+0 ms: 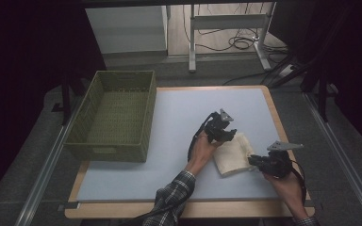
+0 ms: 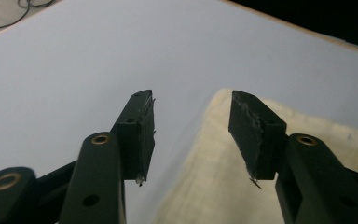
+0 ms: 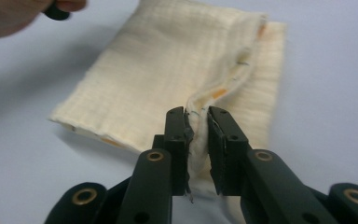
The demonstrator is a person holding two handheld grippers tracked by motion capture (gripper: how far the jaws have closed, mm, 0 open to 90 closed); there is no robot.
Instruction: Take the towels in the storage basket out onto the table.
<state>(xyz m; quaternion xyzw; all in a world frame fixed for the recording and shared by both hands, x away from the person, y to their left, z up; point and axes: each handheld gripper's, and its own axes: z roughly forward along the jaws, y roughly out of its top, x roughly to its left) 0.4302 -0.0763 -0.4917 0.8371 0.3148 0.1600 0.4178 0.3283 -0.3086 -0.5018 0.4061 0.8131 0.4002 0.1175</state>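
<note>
A folded cream cloth (image 1: 232,153) lies on the pale blue table top (image 1: 169,122), right of centre. My left gripper (image 1: 230,133) hovers at the cloth's far left corner. In the left gripper view the left gripper (image 2: 191,95) stands open with nothing between its pads, and the cloth (image 2: 205,186) lies below its right jaw. My right gripper (image 1: 253,161) is at the cloth's near right edge. In the right gripper view the right gripper (image 3: 196,112) is shut on a raised fold of the cloth (image 3: 168,56), pinching its edge between both pads.
A green woven basket (image 1: 108,153) stands on the left side of the table, with nothing in it. The table's wooden edge (image 1: 275,122) runs close behind the cloth on the right. The hand holding the other gripper (image 3: 9,14) shows at the top left of the right gripper view.
</note>
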